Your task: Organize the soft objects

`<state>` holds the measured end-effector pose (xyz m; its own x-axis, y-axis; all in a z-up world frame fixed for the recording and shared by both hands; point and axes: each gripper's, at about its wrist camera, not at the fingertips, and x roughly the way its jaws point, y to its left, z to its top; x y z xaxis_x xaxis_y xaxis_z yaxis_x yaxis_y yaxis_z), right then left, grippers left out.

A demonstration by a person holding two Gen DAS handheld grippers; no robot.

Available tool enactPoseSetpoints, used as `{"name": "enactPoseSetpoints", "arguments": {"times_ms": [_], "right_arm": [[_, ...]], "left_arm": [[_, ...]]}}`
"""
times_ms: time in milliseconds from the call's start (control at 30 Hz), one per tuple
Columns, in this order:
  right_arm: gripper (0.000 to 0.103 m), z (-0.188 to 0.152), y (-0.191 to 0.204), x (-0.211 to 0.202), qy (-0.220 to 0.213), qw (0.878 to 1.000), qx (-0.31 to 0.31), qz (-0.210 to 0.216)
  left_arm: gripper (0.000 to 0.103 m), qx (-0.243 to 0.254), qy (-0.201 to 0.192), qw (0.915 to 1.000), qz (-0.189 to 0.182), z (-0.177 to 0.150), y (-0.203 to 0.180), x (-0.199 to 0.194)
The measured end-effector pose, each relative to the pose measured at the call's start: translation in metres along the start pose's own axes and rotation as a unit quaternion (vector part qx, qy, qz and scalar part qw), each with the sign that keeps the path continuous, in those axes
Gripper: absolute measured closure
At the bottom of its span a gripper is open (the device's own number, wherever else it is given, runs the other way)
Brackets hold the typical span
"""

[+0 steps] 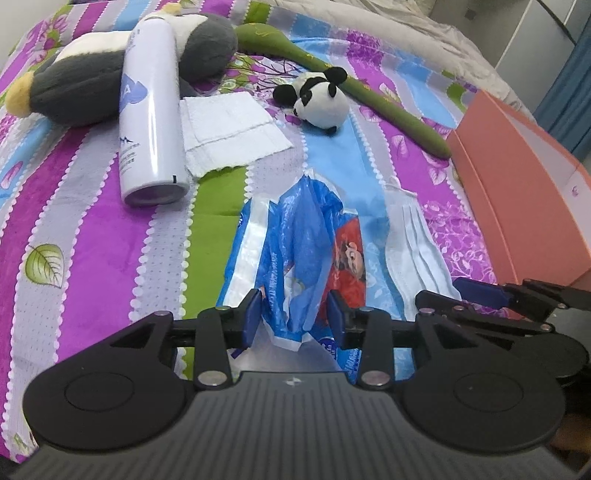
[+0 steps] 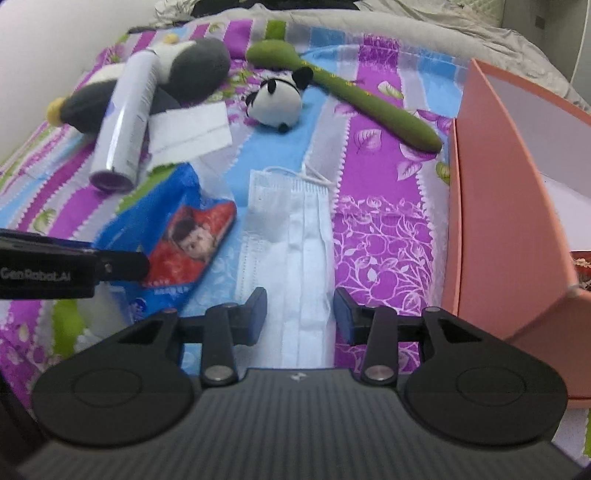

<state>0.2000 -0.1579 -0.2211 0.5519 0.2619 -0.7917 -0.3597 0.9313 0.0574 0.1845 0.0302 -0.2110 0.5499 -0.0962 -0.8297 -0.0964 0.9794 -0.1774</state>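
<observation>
The left hand-held gripper [image 1: 293,317] is held part open around the blue bag [image 1: 291,254]. The right hand-held gripper [image 2: 300,314] is held part open over the mask [image 2: 295,236]; nothing is gripped.

Black-and-white panda [image 1: 321,98], green plush stick [image 1: 388,103] — purple-striped floral bedspread [image 1: 92,206], salmon-pink box [image 1: 524,192].

You are looking at a bed [image 1: 92,206] covered by a bedspread [image 2: 384,236] striped in purple, grey, blue and green with leaf prints. Beyond it lies a rumpled beige blanket [image 1: 388,33]. At far right you see pale wall panels [image 1: 532,33] and a blue curtain [image 1: 569,92].
</observation>
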Motion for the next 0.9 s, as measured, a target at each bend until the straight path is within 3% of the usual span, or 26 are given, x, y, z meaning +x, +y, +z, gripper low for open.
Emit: {"name": "enactPoseSetpoints", "arguments": {"times_ms": [67,133,233,333,400,467,900], "right_arm": [[0.061,0.000,0.000,0.004,0.005,1.000,-0.003,0.000],[0.059,0.000,0.002,0.008,0.008,1.000,-0.011,-0.001],[0.058,0.001,0.007,0.010,0.009,0.999,-0.035,-0.005],[0.063,0.001,0.009,0.010,0.011,0.999,-0.040,-0.005],[0.090,0.002,0.012,0.009,0.013,0.999,-0.049,-0.003],[0.096,0.001,0.015,0.006,0.010,0.998,-0.056,-0.008],[0.097,0.017,0.000,-0.058,-0.048,0.999,-0.010,-0.001]], "left_arm": [[0.062,0.006,0.002,1.0000,0.003,0.001,-0.002,0.004],[0.077,0.010,0.002,0.9999,0.006,0.002,-0.003,0.007],[0.087,0.016,0.007,0.9997,0.018,0.002,-0.004,0.012],[0.090,0.018,0.006,0.9995,0.026,0.004,-0.004,0.013],[0.090,0.017,0.002,0.9994,0.029,0.005,-0.004,0.011],[0.091,0.016,-0.003,0.9994,0.031,0.005,-0.004,0.007],[0.091,0.008,-0.035,0.9994,-0.003,0.020,-0.016,-0.043]]}}
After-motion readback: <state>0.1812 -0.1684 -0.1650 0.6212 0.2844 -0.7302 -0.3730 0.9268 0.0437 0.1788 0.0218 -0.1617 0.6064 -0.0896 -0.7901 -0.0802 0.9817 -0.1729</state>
